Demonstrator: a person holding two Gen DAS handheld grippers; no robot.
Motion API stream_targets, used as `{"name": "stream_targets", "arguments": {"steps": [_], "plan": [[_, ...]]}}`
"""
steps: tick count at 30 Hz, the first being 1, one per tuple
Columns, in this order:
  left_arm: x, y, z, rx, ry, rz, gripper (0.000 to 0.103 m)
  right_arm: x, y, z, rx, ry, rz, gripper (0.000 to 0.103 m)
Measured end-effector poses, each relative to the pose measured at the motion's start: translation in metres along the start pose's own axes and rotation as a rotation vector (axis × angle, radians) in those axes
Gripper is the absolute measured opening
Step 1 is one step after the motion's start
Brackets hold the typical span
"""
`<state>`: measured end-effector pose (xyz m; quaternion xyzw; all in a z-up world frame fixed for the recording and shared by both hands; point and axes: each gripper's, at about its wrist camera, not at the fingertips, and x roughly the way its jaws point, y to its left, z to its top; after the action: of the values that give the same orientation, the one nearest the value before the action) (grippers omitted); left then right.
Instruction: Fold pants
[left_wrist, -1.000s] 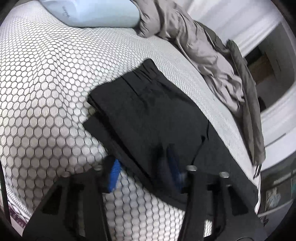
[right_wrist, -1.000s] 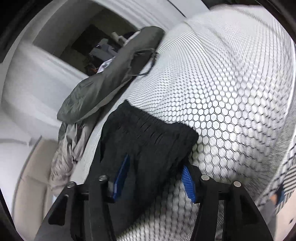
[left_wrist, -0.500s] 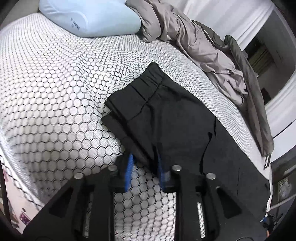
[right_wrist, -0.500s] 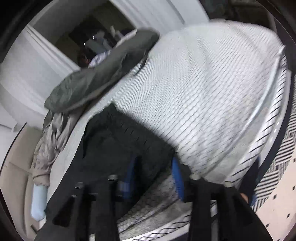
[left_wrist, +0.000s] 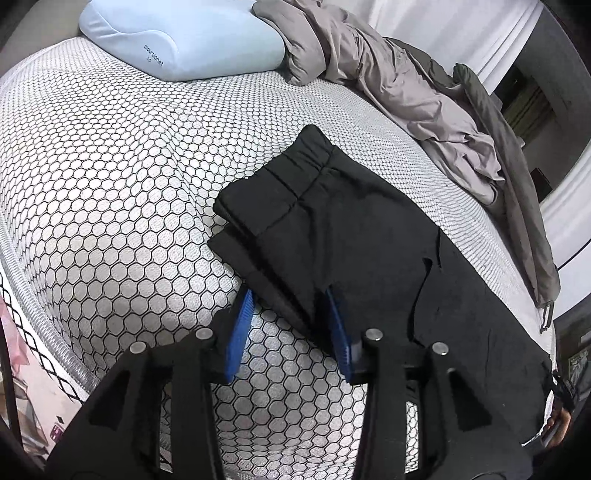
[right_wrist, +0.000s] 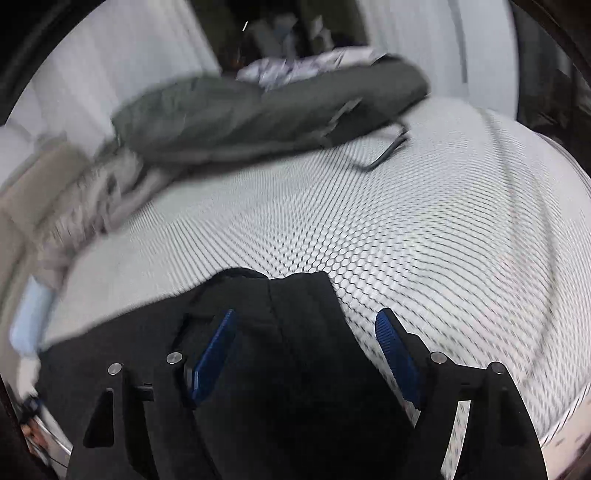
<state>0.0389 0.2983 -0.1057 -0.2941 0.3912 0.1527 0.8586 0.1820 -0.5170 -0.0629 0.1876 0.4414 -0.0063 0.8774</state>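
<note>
1. Black fabric pants (left_wrist: 354, 236) lie partly folded on the white honeycomb-patterned mattress (left_wrist: 110, 184) of the bed, waistband end doubled over toward the pale blue pillow (left_wrist: 184, 40), the rest trailing off toward the bed's edge.
2. Left claw (left_wrist: 290, 325) has just been opening; its blue pads stand apart astride the near folded edge, neither visibly pressing, so it reads as released. Risk: if it lifts away carelessly, a pad could snag that edge and drag the top layer off the lower one, which already peeks out unevenly.
3. Right claw (right_wrist: 306, 350) has just been opening too and stands wide over the dark cloth, gripping nothing. That view is blurred, so exactly where the cloth edge lies beneath it is hard to tell; a closing bite made now could catch one layer only, or mattress cover along with it.
4. Crumpled grey bedding (left_wrist: 406, 85) and a dark olive garment (right_wrist: 258, 110) lie near the far side; a wide fold swung that way could drape over them.
</note>
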Motion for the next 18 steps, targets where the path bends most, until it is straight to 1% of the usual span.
{"name": "stream_targets", "arguments": {"steps": [1, 2, 3, 4, 5, 6, 7, 8, 9, 10, 12, 13, 14, 16, 17, 18], "plan": [[0.001, -0.002, 0.000, 0.005, 0.000, 0.006, 0.036, 0.016, 0.007, 0.005, -0.034, 0.058, -0.014, 0.073], [0.002, -0.003, 0.000, 0.010, 0.000, 0.013, 0.036, 0.026, 0.011, 0.006, -0.062, 0.088, -0.033, 0.066], [0.003, -0.003, 0.000, 0.013, 0.002, 0.018, 0.036, 0.034, 0.018, 0.012, -0.103, 0.107, -0.069, 0.047], [0.003, -0.004, 0.000, 0.015, 0.001, 0.021, 0.036, 0.038, 0.027, 0.015, -0.162, 0.105, -0.090, 0.039], [0.003, -0.004, 0.000, 0.016, 0.001, 0.023, 0.036, 0.038, 0.031, 0.018, -0.186, 0.088, -0.094, 0.034], [0.004, -0.004, 0.000, 0.014, 0.002, 0.025, 0.036, 0.037, 0.036, 0.023, -0.203, 0.061, -0.105, 0.032], [0.005, -0.004, 0.000, 0.012, 0.004, 0.026, 0.037, 0.034, 0.035, 0.025, -0.211, 0.032, -0.121, 0.032], [0.007, -0.005, 0.001, 0.010, 0.006, 0.026, 0.038, 0.034, 0.031, 0.029, -0.197, 0.014, -0.142, 0.033], [0.008, -0.005, 0.000, 0.010, 0.007, 0.030, 0.039, 0.037, 0.022, 0.032, -0.161, 0.018, -0.155, 0.039], [0.008, -0.006, 0.000, 0.013, 0.006, 0.036, 0.039, 0.040, 0.014, 0.034, -0.125, 0.027, -0.162, 0.052], [0.006, -0.007, 0.000, 0.009, 0.007, 0.032, 0.039, 0.038, 0.010, 0.031, -0.066, 0.033, -0.149, 0.057], [0.005, -0.006, 0.000, 0.001, 0.010, 0.024, 0.039, 0.025, 0.005, 0.026, -0.033, 0.007, -0.103, 0.060], [0.002, -0.005, -0.001, -0.007, 0.014, 0.012, 0.039, 0.014, 0.002, 0.021, -0.021, -0.022, -0.076, 0.063], [-0.003, -0.003, -0.003, -0.012, 0.027, 0.006, 0.039, -0.018, -0.005, 0.001, 0.017, -0.100, -0.044, 0.081], [-0.006, -0.002, -0.005, -0.016, 0.028, -0.005, 0.039, -0.039, -0.011, -0.015, 0.048, -0.145, -0.024, 0.083], [-0.008, -0.001, -0.006, -0.021, 0.029, -0.021, 0.039, -0.055, -0.016, -0.032, 0.067, -0.166, -0.010, 0.083]]}}
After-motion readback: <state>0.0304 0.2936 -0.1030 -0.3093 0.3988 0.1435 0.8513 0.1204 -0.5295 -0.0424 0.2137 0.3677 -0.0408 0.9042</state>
